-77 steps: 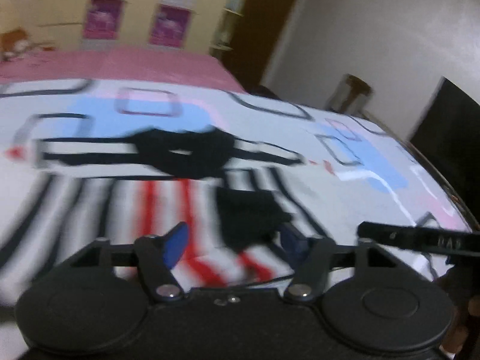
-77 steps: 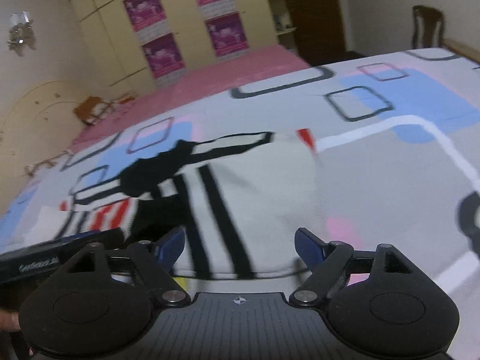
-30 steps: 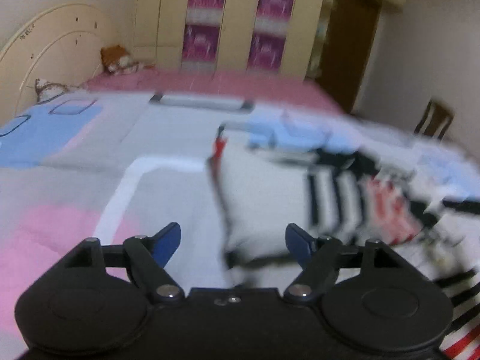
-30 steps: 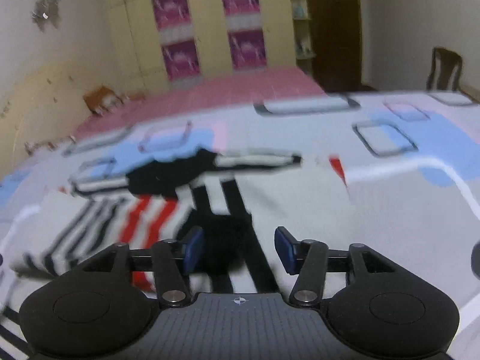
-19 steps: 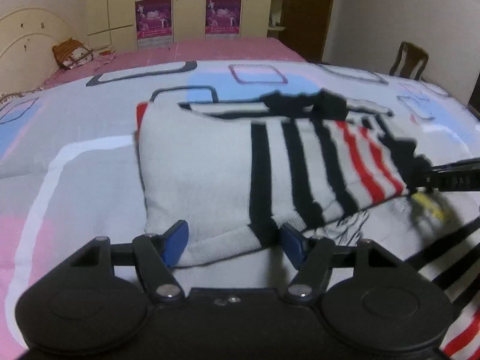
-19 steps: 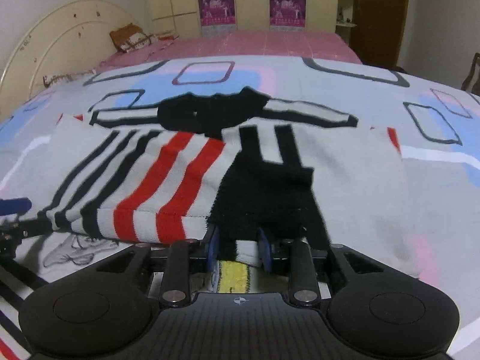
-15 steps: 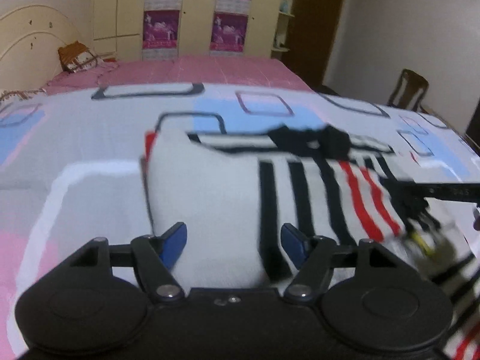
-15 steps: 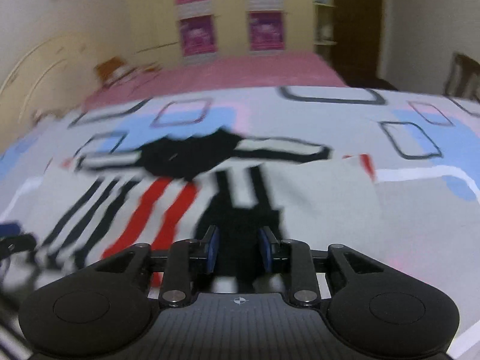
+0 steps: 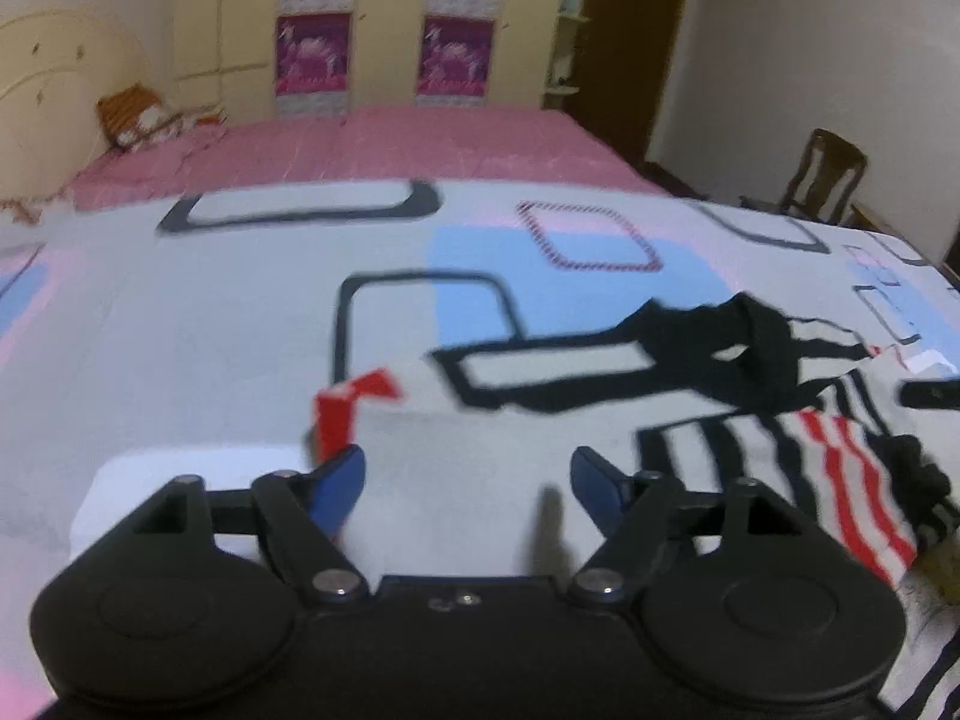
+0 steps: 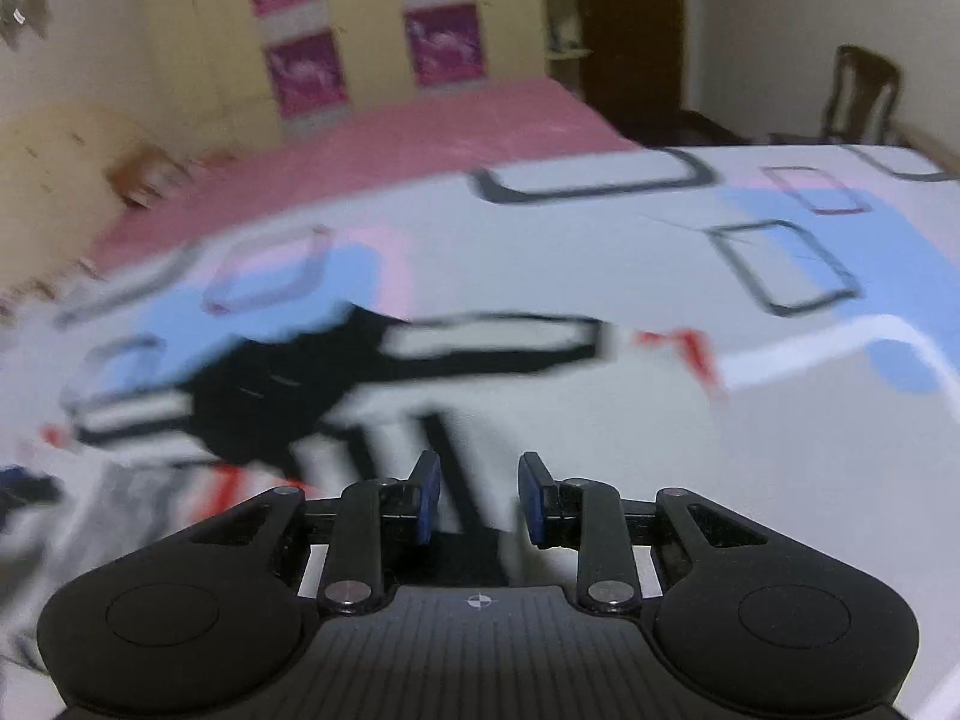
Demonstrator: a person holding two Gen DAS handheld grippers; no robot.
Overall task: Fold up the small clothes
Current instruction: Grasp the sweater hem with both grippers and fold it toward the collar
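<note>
A small white garment point(image 9: 480, 456) with black and red stripes and a black collar point(image 9: 720, 336) lies on the patterned bedspread point(image 9: 180, 324). My left gripper point(image 9: 468, 480) is open over its plain white left part, with cloth between the fingers but not clamped. The garment's striped right part point(image 9: 840, 480) is lifted and bunched. In the right wrist view the garment point(image 10: 570, 420) is blurred. My right gripper point(image 10: 479, 495) has its jaws narrowly apart, with the black-striped hem running between them.
A pink bed point(image 9: 360, 150) lies behind, with a stuffed toy point(image 9: 132, 114) by the headboard. A yellow wardrobe with purple posters point(image 9: 312, 54) stands at the back. A wooden chair point(image 9: 828, 180) stands at the right wall.
My right gripper closed from wide to a narrow gap at the hem and lifted it. My left gripper stayed open and shifted over the garment's white left part. Both views rose.
</note>
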